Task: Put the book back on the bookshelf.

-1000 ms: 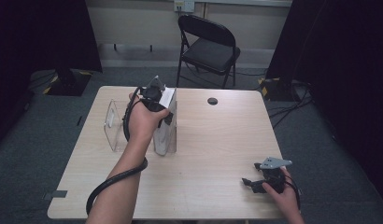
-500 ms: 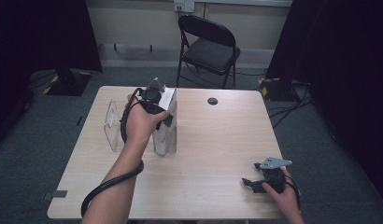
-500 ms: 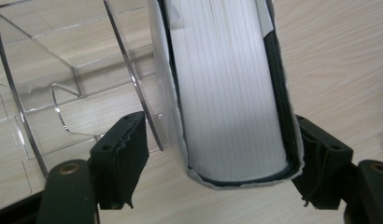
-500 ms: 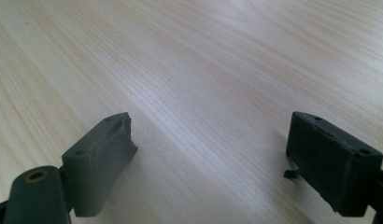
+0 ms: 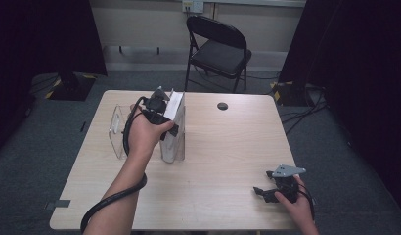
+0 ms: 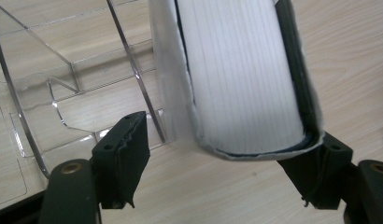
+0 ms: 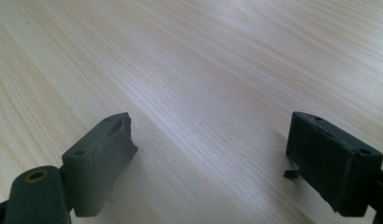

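left gripper [image 5: 170,113] over the clear acrylic file holder [image 5: 119,132] at the table's [image 5: 228,147] 10 o'clock, jaws just opened wider, white notebook [image 6: 241,79] between them, left pad seen apart, right gripper [image 5: 261,192] at 5 o'clock, wide, nothing held

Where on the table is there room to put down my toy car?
The widest bare patch is the middle and right of the table, between the clear acrylic holder and the right tool, below the small black disc. The near left corner is bare too. It is crowded at the far left, where the left tool reaches the white book.
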Motion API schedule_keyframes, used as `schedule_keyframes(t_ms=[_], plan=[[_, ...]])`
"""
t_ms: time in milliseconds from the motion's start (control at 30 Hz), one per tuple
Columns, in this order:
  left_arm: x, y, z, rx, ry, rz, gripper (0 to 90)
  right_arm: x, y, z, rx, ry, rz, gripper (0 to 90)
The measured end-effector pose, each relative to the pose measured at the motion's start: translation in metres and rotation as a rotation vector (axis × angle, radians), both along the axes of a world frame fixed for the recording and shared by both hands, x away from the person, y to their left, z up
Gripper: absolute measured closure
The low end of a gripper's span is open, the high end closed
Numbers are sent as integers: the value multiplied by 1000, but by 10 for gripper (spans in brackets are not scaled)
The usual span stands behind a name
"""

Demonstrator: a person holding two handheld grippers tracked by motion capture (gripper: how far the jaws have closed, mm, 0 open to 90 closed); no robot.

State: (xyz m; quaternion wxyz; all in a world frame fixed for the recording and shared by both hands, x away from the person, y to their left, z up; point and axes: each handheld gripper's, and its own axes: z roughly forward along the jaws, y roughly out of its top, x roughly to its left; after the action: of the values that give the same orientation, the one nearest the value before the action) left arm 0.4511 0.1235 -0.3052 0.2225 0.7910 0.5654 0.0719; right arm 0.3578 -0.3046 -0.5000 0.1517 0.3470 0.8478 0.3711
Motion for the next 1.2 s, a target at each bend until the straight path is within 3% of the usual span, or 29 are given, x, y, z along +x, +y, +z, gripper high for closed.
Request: schedule_keyframes(t_ms=[233, 1200], plan=[[-6, 2, 1, -5, -15, -20, 215, 0, 0, 0, 0, 0, 0, 135], [-26, 2, -12, -25, -26, -86, 173, 0, 0, 0, -2, 0, 3, 135]])
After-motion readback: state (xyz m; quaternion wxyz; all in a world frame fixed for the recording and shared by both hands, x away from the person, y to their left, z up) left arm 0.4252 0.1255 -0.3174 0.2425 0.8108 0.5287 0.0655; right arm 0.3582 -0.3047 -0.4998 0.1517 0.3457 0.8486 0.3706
